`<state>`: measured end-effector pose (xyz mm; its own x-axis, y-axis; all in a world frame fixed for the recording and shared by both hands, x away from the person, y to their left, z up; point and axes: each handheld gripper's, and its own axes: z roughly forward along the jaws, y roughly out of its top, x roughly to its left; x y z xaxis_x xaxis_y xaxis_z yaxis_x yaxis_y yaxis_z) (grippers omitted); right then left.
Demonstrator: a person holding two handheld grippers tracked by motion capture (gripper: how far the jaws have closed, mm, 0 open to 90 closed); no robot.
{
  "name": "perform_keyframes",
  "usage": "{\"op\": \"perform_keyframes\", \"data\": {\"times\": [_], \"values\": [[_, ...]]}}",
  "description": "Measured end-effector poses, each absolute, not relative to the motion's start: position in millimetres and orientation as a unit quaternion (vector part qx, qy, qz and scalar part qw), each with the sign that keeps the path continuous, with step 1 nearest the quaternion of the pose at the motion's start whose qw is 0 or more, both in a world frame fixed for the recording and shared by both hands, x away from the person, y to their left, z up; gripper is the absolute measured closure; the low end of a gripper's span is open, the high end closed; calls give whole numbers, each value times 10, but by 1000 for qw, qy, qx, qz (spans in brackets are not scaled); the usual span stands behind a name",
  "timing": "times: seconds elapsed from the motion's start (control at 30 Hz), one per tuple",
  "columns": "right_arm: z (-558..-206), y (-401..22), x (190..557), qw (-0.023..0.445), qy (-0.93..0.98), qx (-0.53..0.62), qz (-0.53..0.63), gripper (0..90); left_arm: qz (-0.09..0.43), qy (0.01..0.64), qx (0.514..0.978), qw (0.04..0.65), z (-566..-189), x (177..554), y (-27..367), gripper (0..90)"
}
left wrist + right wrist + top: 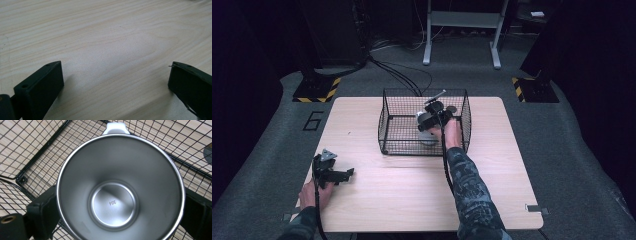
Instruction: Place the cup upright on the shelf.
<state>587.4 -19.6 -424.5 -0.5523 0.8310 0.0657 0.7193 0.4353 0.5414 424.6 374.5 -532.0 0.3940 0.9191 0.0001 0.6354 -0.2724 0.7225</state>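
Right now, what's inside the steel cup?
Nothing: the steel cup is empty, bare bottom stamped 304. The right gripper straddles it inside the wire basket. Basket floor beneath it is covered.

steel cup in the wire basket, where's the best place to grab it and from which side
Best across its round body, coming from above through the basket's open top. The steel cup stands mouth-up and empty, and the mesh walls block any sideways approach. The right gripper already has one jaw on either side of the cup's wall just below the rim, with the small handle pointing away from the jaws.
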Motion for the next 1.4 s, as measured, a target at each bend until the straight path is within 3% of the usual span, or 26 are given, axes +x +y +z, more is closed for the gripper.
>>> {"op": "perform_keyframes", "data": {"times": [0.2, 0.67, 0.83, 1.4], "values": [[-4277, -229, 5842, 69, 845, 459, 266, 0, 211, 503, 774, 322, -5308, 4245, 3756, 2], [-3903, -387, 5642, 112, 836, 440, 307, 0, 216, 507, 767, 329, -5320, 4247, 3744, 2], [-3733, -487, 5487, 102, 834, 426, 336, 0, 216, 507, 767, 329, -5321, 4247, 3743, 2], [-3439, -868, 4706, 138, 836, 391, 361, 0, 216, 507, 767, 329, -5321, 4248, 3743, 2]]}}
